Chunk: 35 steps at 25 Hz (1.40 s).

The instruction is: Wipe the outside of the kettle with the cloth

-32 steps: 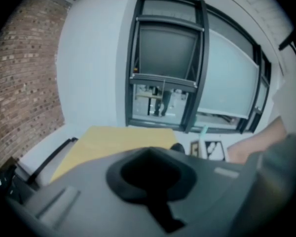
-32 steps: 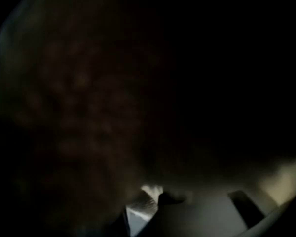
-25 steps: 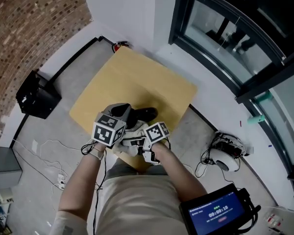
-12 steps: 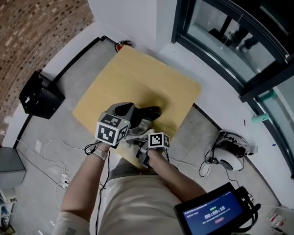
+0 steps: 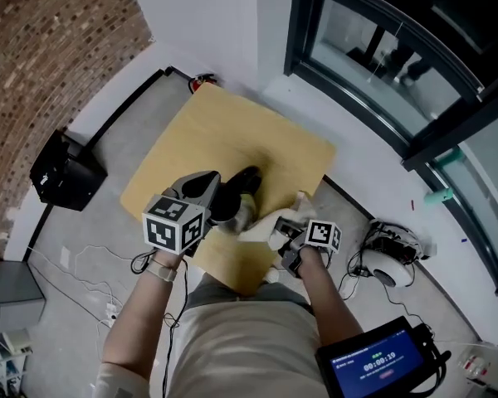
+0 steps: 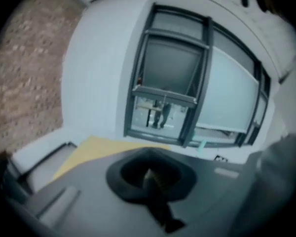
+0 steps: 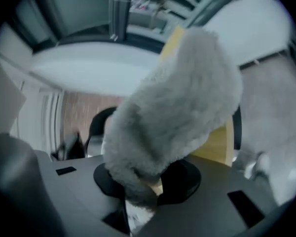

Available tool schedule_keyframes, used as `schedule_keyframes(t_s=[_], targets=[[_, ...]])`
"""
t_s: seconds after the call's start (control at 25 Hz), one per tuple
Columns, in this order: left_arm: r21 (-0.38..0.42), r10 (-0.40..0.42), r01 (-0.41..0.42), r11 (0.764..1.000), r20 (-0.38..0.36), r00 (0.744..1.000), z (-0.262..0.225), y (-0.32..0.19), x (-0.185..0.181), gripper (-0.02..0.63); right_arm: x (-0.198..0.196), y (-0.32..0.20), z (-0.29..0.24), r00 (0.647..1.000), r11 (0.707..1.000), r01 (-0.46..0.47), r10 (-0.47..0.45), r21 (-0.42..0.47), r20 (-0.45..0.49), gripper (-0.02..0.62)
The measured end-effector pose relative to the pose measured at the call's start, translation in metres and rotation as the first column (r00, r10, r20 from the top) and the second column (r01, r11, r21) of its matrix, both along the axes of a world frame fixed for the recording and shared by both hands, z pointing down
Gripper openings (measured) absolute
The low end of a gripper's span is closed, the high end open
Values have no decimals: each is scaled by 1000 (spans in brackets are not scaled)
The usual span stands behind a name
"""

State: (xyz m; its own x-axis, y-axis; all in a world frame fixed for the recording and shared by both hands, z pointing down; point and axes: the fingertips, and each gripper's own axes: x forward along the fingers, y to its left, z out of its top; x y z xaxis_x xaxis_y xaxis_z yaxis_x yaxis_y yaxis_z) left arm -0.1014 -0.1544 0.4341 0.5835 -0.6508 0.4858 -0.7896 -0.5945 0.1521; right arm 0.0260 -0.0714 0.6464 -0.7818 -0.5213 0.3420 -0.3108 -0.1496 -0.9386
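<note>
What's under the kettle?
The wooden table lies beneath the kettle. The left hand-held gripper covers the kettle's base, so whether it touches the tabletop can't be seen.

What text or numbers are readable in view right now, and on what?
"00:00:19", as best it reads: timer on the screen.
Red label under it: too small.
Marker cubes: patterns only, no words.
Kettle, cloth: no print visible.
</note>
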Motion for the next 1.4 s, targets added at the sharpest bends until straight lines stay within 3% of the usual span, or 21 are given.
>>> schedule_keyframes(t_s=[0.08, 0.12, 0.2, 0.24, 0.28, 0.32, 0.36, 0.4, 0.44, 0.52, 0.72, 0.88, 0.92, 0.96, 1.0, 1.08, 1.12, 1.16, 1.24, 1.32, 1.4], targets=[[121, 116, -127, 985, 91, 989, -15, -18, 13, -5, -22, 20, -6, 975, 975, 220, -219, 31, -31, 121], [130, 189, -207, 970, 136, 973, -14, -25, 25, -5, -45, 38, -9, 933, 933, 359, -358, 33, -33, 121], [68, 353, -377, 924, 227, 907, 5, -31, 55, -5, -102, 73, -15, 835, 835, 549, -550, 35, 25, 121], [16, 431, -454, 891, 285, 856, 22, -29, 68, -5, -129, 84, -19, 809, 812, 583, -584, 37, 74, 121], [-37, 495, -516, 856, 348, 796, 39, -25, 79, -5, -153, 88, -21, 805, 813, 581, -581, 38, 122, 121], [-76, 534, -554, 829, 402, 744, 55, -21, 85, -5, -173, 84, -25, 818, 833, 552, -551, 41, 169, 121], [-90, 544, -566, 820, 431, 720, 65, -20, 89, 0, -188, 74, -30, 842, 866, 498, -496, 47, 214, 121], [-82, 531, -553, 829, 428, 731, 68, -23, 90, 0, -196, 59, -35, 871, 905, 422, -419, 49, 257, 121], [-65, 505, -526, 848, 404, 763, 68, -27, 90, 0, -196, 43, -40, 896, 942, 333, -330, 41, 297, 121], [-38, 443, -464, 885, 375, 814, 66, -36, 83, 0, -183, 23, -42, 918, 982, 191, -180, 5, 353, 121], [-49, 344, -351, 935, 363, 866, 67, -43, 65, -4, -125, 23, -48, 922, 988, 137, -153, 69, 355, 121], [-49, 281, -282, 958, 352, 893, 71, -33, 50, 8, -43, -12, -47, 923, 994, -98, 71, 54, 379, 121], [-47, 273, -273, 961, 332, 903, 71, -29, 48, 6, -30, -19, -51, 926, 991, -110, 74, 76, 371, 121], [-44, 267, -267, 963, 311, 912, 71, -25, 47, 6, -27, -19, -62, 933, 989, -64, 12, 132, 361, 120], [-42, 266, -265, 963, 290, 919, 70, -23, 47, 5, -35, -13, -81, 930, 976, 30, -107, 218, 351, 120], [-48, 269, -266, 963, 246, 931, 69, -21, 50, 5, -72, 11, -124, 876, 890, 236, -369, 390, 311, 120], [-52, 274, -269, 962, 234, 933, 68, -22, 51, 4, -91, 20, -135, 854, 850, 302, -443, 432, 273, 121], [-53, 282, -277, 959, 235, 930, 68, -22, 50, -2, -105, 25, -134, 847, 830, 342, -476, 441, 238, 121], [-52, 301, -298, 953, 256, 919, 70, -23, 47, -14, -119, 33, -106, 856, 843, 379, -476, 381, 202, 116], [-55, 309, -305, 951, 247, 919, 71, -22, 42, -14, -119, 45, -50, 891, 886, 409, -439, 219, 112, 117], [-54, 305, -301, 952, 233, 923, 69, -22, 42, -14, -123, 58, -8, 896, 893, 442, -444, 86, 4, 117]])
